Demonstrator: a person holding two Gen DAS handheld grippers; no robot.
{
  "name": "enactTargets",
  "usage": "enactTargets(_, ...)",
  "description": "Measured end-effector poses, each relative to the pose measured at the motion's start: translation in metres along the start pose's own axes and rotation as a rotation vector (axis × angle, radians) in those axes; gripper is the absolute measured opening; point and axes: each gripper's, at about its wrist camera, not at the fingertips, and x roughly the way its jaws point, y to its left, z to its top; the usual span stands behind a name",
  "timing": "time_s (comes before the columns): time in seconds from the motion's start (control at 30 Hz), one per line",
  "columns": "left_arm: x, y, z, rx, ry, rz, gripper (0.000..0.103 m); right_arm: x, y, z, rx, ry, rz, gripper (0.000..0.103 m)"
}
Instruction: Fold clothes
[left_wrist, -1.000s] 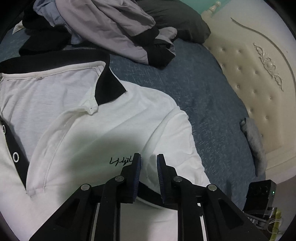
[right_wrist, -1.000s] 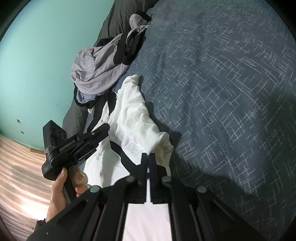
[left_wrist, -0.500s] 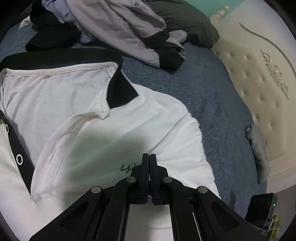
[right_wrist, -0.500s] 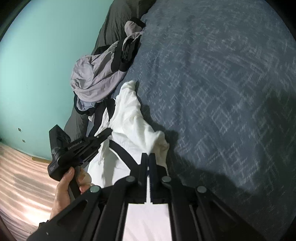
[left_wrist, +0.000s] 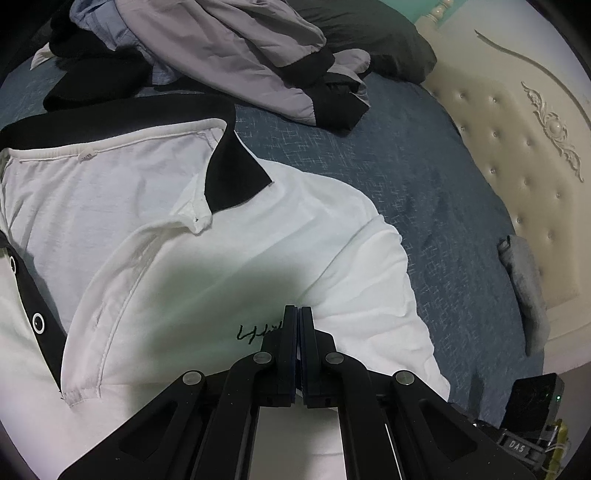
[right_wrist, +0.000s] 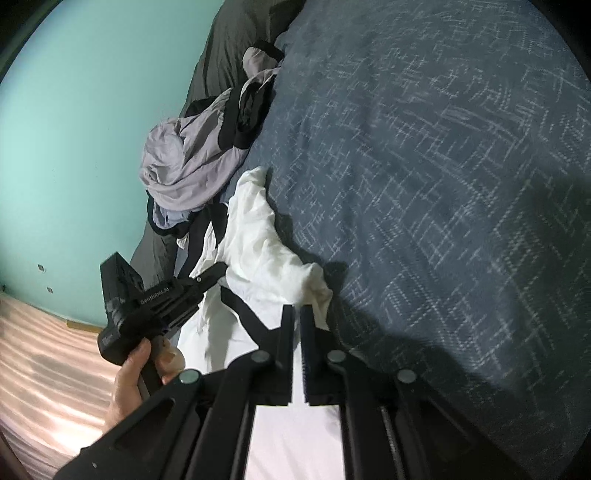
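A white polo shirt with a black collar lies spread on the blue bed cover. My left gripper is shut, pinching the shirt's chest beside a small black script logo. In the right wrist view a hand holds that left gripper, tips down on the shirt. My right gripper is opening. A narrow gap shows between its pads, and the bunched sleeve end lies at its tips.
A pile of grey and black clothes lies just beyond the collar. A dark pillow, a cream tufted headboard and a grey cloth border the bed. The teal wall and wood floor lie off its edge.
The left gripper's jaws, apart over the logo a second ago, have closed on the shirt. The right gripper's jaws, shut at the sleeve end, have parted slightly. Neither hand has moved much.
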Motion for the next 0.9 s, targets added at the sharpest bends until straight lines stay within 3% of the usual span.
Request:
enactTargets(0.1,0.0,0.001,0.0,-0.002,0.001,0.004,0.001,-0.007,-0.002,0.006,0.008,-0.02,-0.018,0.005)
enactTargets(0.13,-0.001,0.001,0.0,-0.003,-0.002,0.004,0.001,-0.008,-0.003,0.009,0.017,-0.027,-0.022,0.011)
enactTargets(0.17,-0.002,0.002,-0.001,-0.004,-0.005,0.005,0.001,-0.009,-0.005,0.012,0.024,-0.034,-0.026,0.028)
enactTargets(0.2,-0.004,0.002,-0.001,-0.006,-0.008,0.005,0.001,-0.009,-0.006,0.014,0.03,-0.038,-0.029,0.036)
enactTargets(0.37,-0.011,0.004,-0.003,-0.016,-0.014,0.007,0.005,-0.002,-0.003,0.025,0.022,-0.05,-0.025,0.038)
enactTargets(0.4,-0.012,0.005,-0.003,-0.02,-0.016,0.006,0.007,0.001,-0.003,0.027,0.018,-0.049,-0.026,0.036)
enactTargets(0.47,-0.016,0.007,-0.004,-0.032,-0.021,0.008,0.026,0.008,-0.004,0.028,0.025,-0.042,-0.028,0.013)
enactTargets(0.53,-0.019,0.009,-0.005,-0.042,-0.031,0.009,0.032,0.012,-0.005,0.027,0.028,-0.031,-0.052,0.006)
enactTargets(0.9,-0.067,0.03,-0.023,-0.084,-0.072,0.012,0.033,0.004,-0.02,0.019,0.119,-0.085,-0.031,0.003)
